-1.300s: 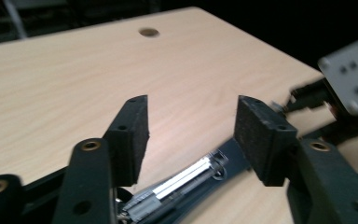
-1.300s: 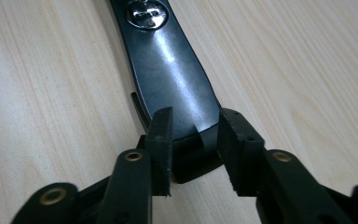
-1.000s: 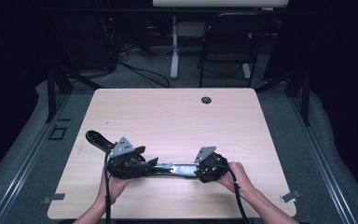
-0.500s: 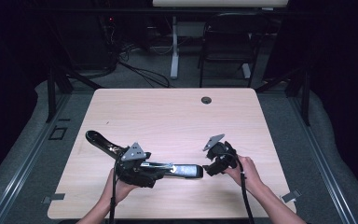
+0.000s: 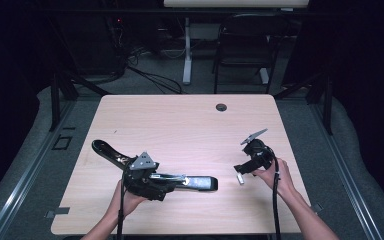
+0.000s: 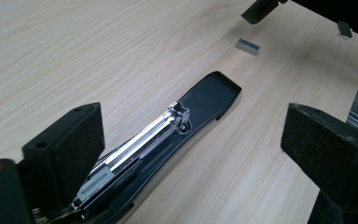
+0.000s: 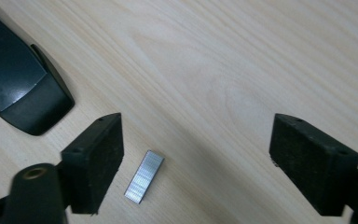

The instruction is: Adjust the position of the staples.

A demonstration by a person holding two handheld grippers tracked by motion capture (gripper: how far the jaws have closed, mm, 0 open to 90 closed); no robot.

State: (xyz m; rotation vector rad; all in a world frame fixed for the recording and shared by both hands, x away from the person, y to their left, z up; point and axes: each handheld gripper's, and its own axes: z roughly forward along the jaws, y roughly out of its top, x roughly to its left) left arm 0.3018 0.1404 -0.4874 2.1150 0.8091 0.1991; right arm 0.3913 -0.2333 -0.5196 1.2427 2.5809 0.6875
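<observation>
A black stapler (image 5: 202, 183) lies folded open near the table's front, its silver staple rail (image 6: 144, 137) facing up and its top arm (image 5: 106, 150) stretched out to the left. My left gripper (image 5: 166, 186) sits over its hinge end. Its jaws (image 6: 196, 140) have just been opening and stand wide, with the rail low between them and untouched. To the right, my right gripper (image 5: 241, 170) hovers over a short strip of staples (image 7: 144, 176) on the wood. Its jaws (image 7: 205, 158) have also just been opening, and the strip (image 5: 240, 178) lies between them near the left pad, untouched.
The wooden table (image 5: 180, 125) has a round cable hole (image 5: 222, 107) at its far edge. A dark chair (image 5: 242, 45) and a desk leg (image 5: 186, 55) stand beyond it. The table's right edge (image 5: 292, 165) is close to my right hand.
My right gripper has left the stapler's free end and moved right, to above the staple strip. Both grippers' jaws have spread wider. The left gripper has stayed by the hinge end.
</observation>
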